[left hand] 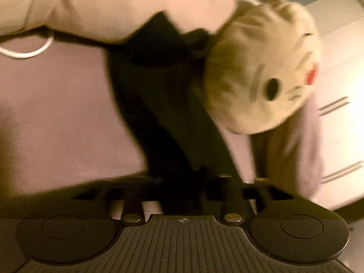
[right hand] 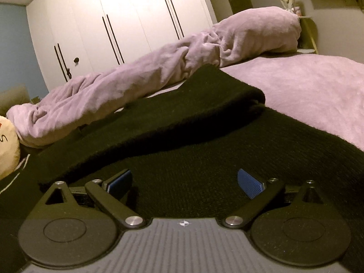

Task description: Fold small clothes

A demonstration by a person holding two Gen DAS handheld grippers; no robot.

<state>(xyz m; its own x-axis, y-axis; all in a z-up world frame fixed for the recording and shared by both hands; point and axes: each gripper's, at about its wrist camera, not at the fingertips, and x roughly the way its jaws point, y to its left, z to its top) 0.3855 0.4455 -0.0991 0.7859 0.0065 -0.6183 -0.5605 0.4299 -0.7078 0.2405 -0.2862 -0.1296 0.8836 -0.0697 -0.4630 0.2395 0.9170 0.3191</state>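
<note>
Left hand-held gripper [left hand: 182, 182]: jaws drawn close together, pinching black garment [left hand: 173, 118], cloth stretching from jaws toward far side; view blurred. Cream plush toy [left hand: 261, 68] with face markings just right of cloth. Right hand-held gripper [right hand: 184, 182]: jaws spread wide, blue pads [right hand: 249, 183] apart, hovering low over black garment, nothing pinched. Garment lies on pink-sheeted bed [right hand: 307, 86], one edge folded over. Rumpled pink blanket [right hand: 159, 68] beyond; white wardrobe [right hand: 113, 11] far.
</note>
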